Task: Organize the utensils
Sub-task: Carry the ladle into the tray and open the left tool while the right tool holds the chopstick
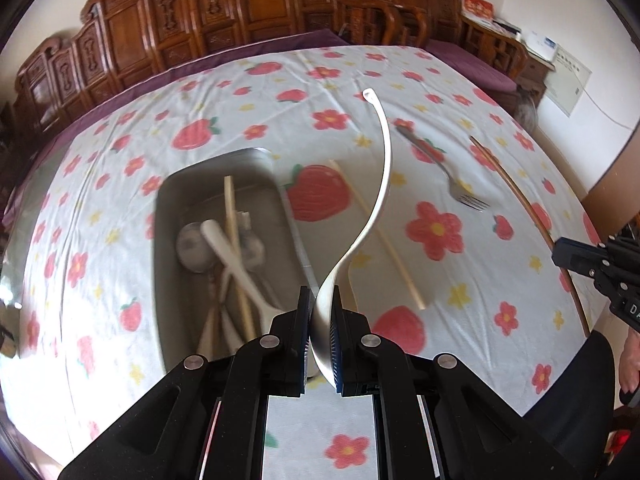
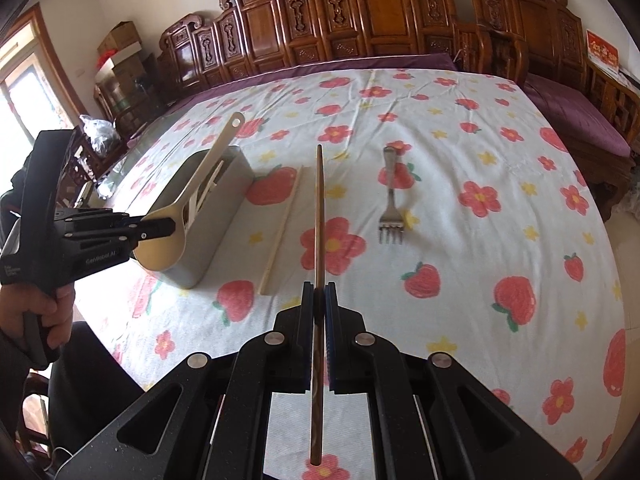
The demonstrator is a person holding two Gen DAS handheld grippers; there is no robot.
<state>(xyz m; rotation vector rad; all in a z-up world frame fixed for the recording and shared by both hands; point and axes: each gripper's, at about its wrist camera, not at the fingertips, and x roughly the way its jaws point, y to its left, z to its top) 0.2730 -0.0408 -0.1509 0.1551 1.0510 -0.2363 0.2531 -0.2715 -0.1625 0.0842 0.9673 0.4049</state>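
Observation:
My left gripper (image 1: 322, 300) is shut on the bowl of a cream ladle (image 1: 382, 168), its long handle curving up and away above the cloth. In the right wrist view that ladle (image 2: 200, 184) hangs beside the grey metal bin (image 2: 224, 200), held by the left gripper (image 2: 160, 227). The bin (image 1: 168, 208) holds several spoons and a pale chopstick. My right gripper (image 2: 319, 292) is shut on a dark brown chopstick (image 2: 319, 208), which points away over the table. A pale chopstick (image 2: 280, 232) and a steel fork (image 2: 390, 204) lie on the cloth.
The table wears a white cloth with strawberries and flowers (image 2: 480, 200). Carved wooden chairs (image 2: 360, 20) line its far side. A person's hand (image 2: 48, 312) grips the left tool's handle. The right tool's finger (image 1: 576, 256) shows at the right edge of the left wrist view.

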